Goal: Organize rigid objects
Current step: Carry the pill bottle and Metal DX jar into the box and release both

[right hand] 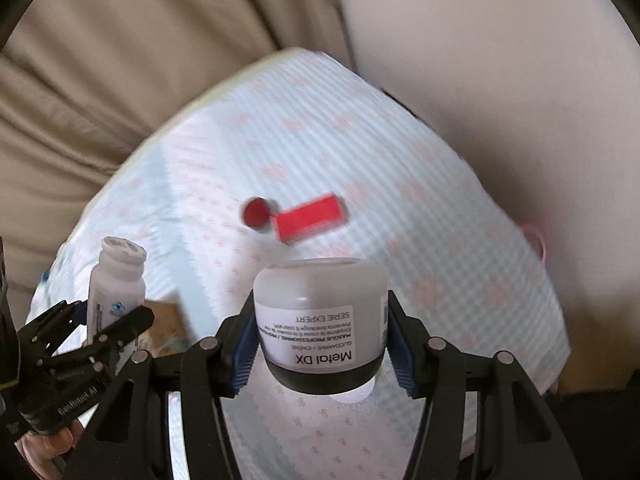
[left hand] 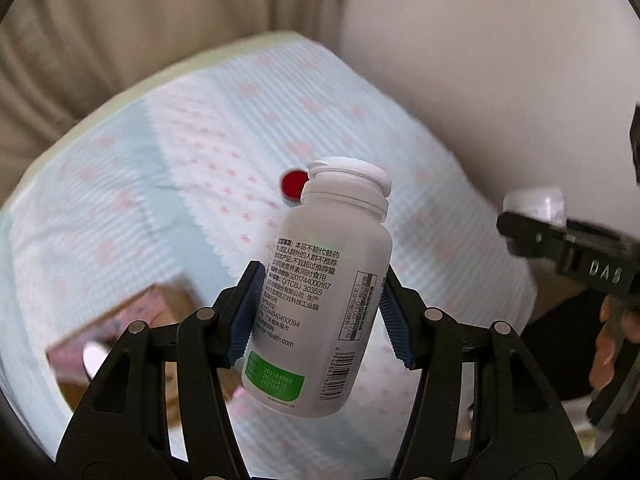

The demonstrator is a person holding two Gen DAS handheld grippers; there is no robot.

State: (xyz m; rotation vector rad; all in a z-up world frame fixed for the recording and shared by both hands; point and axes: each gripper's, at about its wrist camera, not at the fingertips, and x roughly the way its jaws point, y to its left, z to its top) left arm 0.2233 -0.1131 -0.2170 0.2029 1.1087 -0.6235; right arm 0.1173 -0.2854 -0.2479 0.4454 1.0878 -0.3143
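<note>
Left gripper [left hand: 318,312] clamped on white bottle [left hand: 320,280], long axis running forward between the pads, cap away. Right gripper [right hand: 320,344] clamped on squat jar [right hand: 320,320], held upside down. Both carried above the cloth-covered table [right hand: 460,208]; cardboard box [left hand: 132,328] at its near-left edge, nearer the left.

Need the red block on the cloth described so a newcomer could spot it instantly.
Look at the pale blue patterned cloth covering the surface. Near its middle lies the red block, touching a round red-topped piece. The block is rectangular and flat-sided; its neighbour is circular.
</note>
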